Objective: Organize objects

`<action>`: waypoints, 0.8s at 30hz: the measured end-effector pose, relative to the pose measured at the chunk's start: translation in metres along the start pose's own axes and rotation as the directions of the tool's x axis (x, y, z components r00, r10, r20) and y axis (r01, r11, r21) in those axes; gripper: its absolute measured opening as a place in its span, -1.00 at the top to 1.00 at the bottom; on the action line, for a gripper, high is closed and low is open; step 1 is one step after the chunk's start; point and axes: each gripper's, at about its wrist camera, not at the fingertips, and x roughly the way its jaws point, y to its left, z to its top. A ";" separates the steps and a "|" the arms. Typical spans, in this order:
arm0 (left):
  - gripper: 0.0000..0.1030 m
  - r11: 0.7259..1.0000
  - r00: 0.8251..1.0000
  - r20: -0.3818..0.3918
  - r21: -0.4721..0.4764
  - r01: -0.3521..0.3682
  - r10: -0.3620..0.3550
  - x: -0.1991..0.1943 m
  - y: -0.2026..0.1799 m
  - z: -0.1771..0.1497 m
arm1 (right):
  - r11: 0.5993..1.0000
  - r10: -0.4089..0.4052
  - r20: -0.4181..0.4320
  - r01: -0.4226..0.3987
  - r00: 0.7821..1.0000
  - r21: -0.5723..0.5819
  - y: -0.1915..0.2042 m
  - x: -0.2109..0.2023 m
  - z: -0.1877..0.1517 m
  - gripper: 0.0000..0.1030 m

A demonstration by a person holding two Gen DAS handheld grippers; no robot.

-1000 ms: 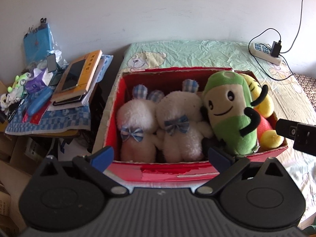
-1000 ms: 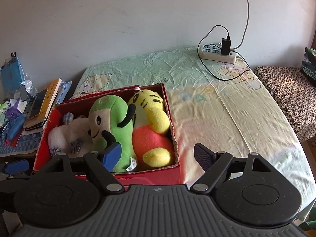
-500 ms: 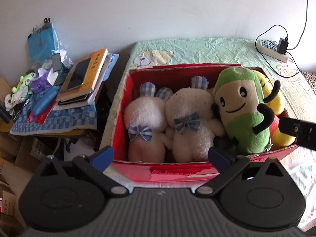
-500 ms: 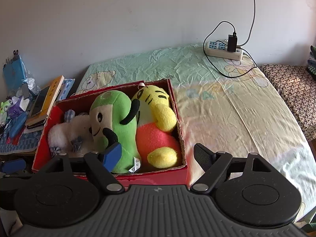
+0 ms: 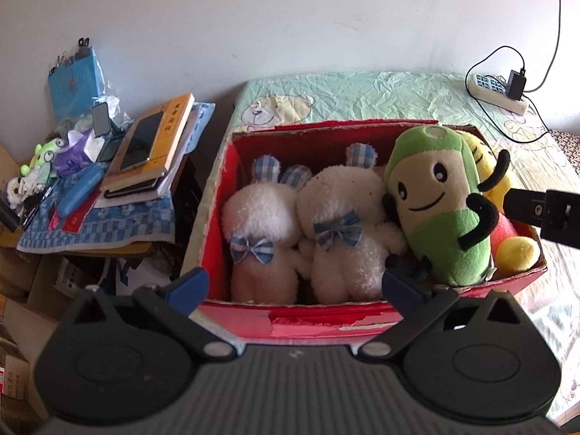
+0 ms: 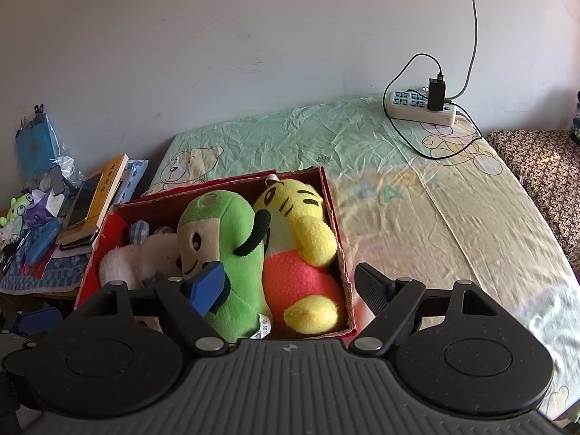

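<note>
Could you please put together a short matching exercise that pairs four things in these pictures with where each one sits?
Things:
1. green plush toy
2. power strip
3. phone
4. yellow plush toy

Places:
A. on top of the stacked books on the side table
B. at the right end of the red box, against its wall
C. on the bed sheet near the wall, with a charger plugged in
D. in the red box, between the white bunnies and the yellow toy

Pairs: 1-D, 2-C, 3-A, 4-B
</note>
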 end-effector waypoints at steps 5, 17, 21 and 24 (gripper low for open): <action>-0.96 1.000 1.000 0.000 0.006 -0.003 0.003 0.001 -0.002 0.000 | 1.000 -0.010 0.017 0.011 1.000 -0.005 -0.004 -0.002 -0.003 -0.58; -0.97 1.000 1.000 -0.013 -0.004 -0.011 0.011 0.008 0.004 -0.002 | 1.000 -0.003 0.007 0.003 1.000 -0.014 -0.005 -0.003 -0.012 -0.57; -0.97 1.000 1.000 -0.028 -0.011 0.006 -0.007 0.012 0.006 -0.002 | 1.000 -0.005 0.008 0.005 1.000 -0.023 -0.003 -0.002 -0.014 -0.57; -0.97 1.000 0.999 -0.043 -0.018 0.022 -0.023 0.015 0.008 -0.002 | 1.000 -0.003 -0.002 0.003 1.000 -0.027 -0.002 0.000 -0.015 -0.57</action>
